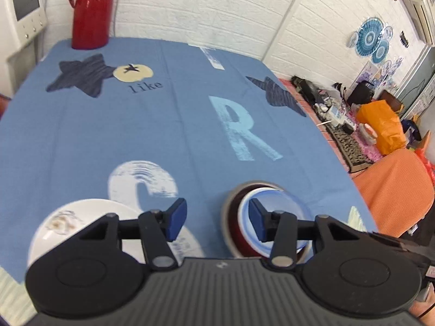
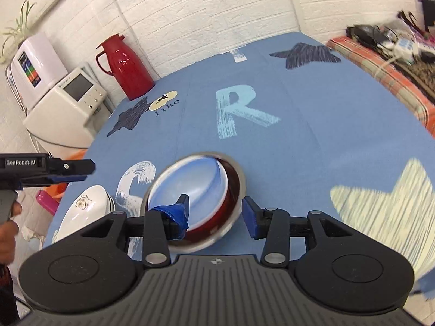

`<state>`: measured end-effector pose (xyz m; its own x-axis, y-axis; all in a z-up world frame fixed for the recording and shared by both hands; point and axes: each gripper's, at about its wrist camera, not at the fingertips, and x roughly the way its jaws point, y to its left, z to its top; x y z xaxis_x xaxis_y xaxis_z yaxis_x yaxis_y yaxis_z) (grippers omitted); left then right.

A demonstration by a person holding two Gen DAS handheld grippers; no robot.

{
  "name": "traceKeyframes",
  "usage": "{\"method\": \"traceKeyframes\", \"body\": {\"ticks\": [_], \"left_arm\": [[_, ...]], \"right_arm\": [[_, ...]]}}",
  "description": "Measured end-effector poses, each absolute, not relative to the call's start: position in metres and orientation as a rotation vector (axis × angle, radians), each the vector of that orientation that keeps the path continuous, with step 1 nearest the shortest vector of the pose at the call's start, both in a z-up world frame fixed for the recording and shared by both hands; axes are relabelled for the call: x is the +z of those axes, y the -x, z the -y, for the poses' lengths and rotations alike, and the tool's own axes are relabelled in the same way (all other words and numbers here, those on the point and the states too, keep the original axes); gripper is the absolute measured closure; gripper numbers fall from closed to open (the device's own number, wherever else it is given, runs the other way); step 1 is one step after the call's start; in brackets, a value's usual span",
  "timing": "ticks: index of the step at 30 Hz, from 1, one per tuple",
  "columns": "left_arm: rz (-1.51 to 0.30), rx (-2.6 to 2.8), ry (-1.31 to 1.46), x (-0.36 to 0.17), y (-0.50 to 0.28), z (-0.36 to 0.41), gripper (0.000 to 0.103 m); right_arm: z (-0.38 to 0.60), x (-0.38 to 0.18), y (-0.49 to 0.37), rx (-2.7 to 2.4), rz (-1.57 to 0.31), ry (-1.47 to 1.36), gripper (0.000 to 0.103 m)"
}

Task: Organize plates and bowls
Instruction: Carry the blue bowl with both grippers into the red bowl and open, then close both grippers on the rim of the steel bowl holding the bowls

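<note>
Left wrist view: the left gripper (image 1: 217,221) has jaws apart, nothing between them. The stacked bowls (image 1: 267,225), a blue-and-white bowl nested in a dark red one with a metal rim, sit on the desk (image 1: 136,125) just ahead and to the right of the jaws, partly behind the right finger. The white plate (image 1: 81,222) lies left of the bowls, partly under the left finger. So bowls to one side, plate to the other, the gap between the jaws over bare cloth. A red thermos (image 1: 91,11) stands at the far edge of the desk, well apart from the bowls.

Right wrist view: the right gripper (image 2: 214,213) has jaws apart and straddles the near rim of the stacked bowls (image 2: 195,187); the left finger sits over the inner bowl, the right finger outside the red wall, apparently not clamped. Bowls are round, so no long axis to align. The right gripper looks nearer and better placed for the bowls. The white plate (image 2: 87,209) lies left of the bowls, under the left gripper (image 2: 68,169).

Desk is covered in blue cloth with printed stars and letters; white brick wall behind, clutter off to the right of the bowls.
</note>
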<state>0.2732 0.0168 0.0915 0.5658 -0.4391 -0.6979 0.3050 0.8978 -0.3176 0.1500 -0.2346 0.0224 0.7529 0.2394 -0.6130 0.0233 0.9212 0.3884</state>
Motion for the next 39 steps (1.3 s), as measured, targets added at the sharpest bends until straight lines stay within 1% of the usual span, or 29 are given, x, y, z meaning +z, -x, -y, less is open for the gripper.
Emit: {"method": "traceKeyframes", "body": {"ticks": [3, 7, 9, 19, 24, 33, 36, 39], "left_arm": [[-0.890, -0.437, 0.136, 0.084, -0.273, -0.023, 0.057], [-0.919, -0.467, 0.093, 0.069, -0.272, -0.015, 0.056], [-0.934, -0.486, 0.076, 0.061, -0.275, -0.009, 0.053], [-1.015, -0.525, 0.050, 0.042, -0.307, 0.011, 0.053], [-1.038, -0.514, 0.031, 0.031, -0.315, 0.016, 0.053], [-1.050, -0.517, 0.043, 0.028, -0.323, 0.013, 0.053], [-1.065, -0.529, 0.033, 0.026, -0.328, 0.016, 0.053], [-1.103, -0.545, 0.024, 0.019, -0.334, 0.021, 0.049]], "right_arm": [[0.234, 0.007, -0.137, 0.106, -0.714, -0.435, 0.076], [0.231, 0.001, -0.129, 0.085, -0.712, -0.454, 0.075], [0.231, 0.002, -0.130, 0.067, -0.708, -0.445, 0.075], [0.242, -0.001, -0.156, 0.066, -0.786, -0.484, 0.073], [0.240, -0.003, -0.172, 0.069, -0.865, -0.436, 0.073], [0.239, -0.002, -0.201, 0.039, -0.935, -0.341, 0.071], [0.241, -0.007, -0.205, 0.037, -0.942, -0.360, 0.070], [0.246, -0.011, -0.205, 0.038, -0.940, -0.402, 0.068]]}}
